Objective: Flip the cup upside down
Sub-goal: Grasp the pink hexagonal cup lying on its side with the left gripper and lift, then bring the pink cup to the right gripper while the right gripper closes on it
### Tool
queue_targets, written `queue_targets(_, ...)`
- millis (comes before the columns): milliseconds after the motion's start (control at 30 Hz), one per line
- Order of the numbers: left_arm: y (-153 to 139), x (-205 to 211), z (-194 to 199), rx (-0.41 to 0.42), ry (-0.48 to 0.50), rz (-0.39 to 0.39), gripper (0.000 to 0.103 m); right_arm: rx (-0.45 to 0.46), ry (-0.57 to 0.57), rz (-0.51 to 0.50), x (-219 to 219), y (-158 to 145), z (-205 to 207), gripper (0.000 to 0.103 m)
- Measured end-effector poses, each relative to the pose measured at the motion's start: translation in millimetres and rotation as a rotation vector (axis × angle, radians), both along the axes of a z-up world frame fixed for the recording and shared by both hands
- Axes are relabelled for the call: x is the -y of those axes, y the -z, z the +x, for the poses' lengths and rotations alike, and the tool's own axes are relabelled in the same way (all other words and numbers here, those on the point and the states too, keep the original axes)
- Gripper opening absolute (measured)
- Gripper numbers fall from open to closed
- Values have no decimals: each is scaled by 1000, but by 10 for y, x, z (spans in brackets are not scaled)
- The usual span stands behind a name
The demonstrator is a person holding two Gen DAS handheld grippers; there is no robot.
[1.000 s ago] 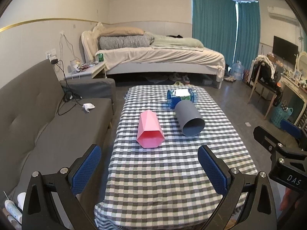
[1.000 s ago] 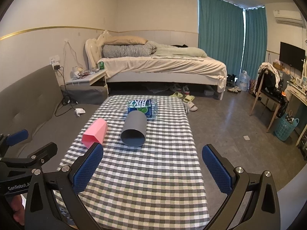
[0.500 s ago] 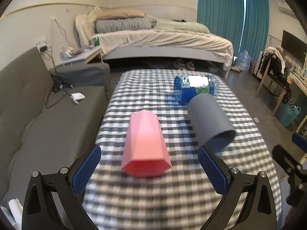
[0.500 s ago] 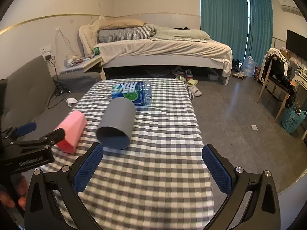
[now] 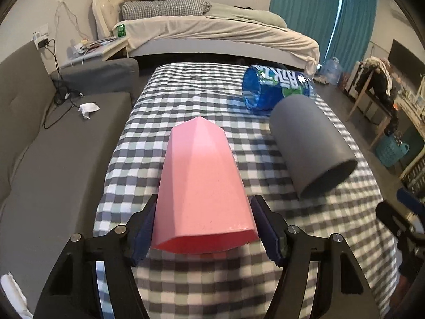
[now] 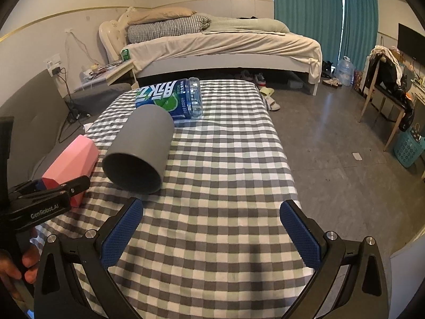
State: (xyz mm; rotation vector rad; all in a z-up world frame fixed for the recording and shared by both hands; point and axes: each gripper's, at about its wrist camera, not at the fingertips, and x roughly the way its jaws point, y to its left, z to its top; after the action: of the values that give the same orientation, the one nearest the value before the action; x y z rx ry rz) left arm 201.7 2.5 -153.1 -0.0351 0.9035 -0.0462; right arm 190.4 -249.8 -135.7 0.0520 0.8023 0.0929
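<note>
Left gripper (image 5: 203, 235): now advanced from standoff, pads flanking pink cup (image 5: 202, 186) near its rim, apparently clamped; grasp made, lift and flip pending. Pink cup: on its side on checked tablecloth (image 5: 186, 287), empty. Grey cup (image 6: 138, 151): sideways, empty. Right gripper (image 6: 211, 235): apart, idle.

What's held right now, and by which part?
Left gripper grips the pink cup by its sides near the open rim. Right gripper is open, holding nothing.
</note>
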Motion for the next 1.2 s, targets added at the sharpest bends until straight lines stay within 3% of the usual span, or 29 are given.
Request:
queue_targets(267, -44, 162, -461, -71, 48, -16, 70, 51, 14, -5, 91, -336, -296, 103)
queue_targets(500, -118, 630, -926, -93, 117, -15, 70, 103, 31, 14, 253, -662, -660, 103)
queue_targets(800, -41, 1000, -1140, -120, 151, -39, 70, 103, 54, -6, 491, -782, -961, 103)
queue_targets(967, -22, 942, -1121, -151, 169, -133, 89, 94, 89, 8, 616, -811, -955, 103)
queue_targets(1100, -74, 967, -1207, -148, 197, -100, 90, 96, 93, 1, 592, -878, -939, 103)
queue_targets(1200, -189, 891, -1301, -127, 206, -117, 91, 95, 88, -20, 513, -941, -935, 103)
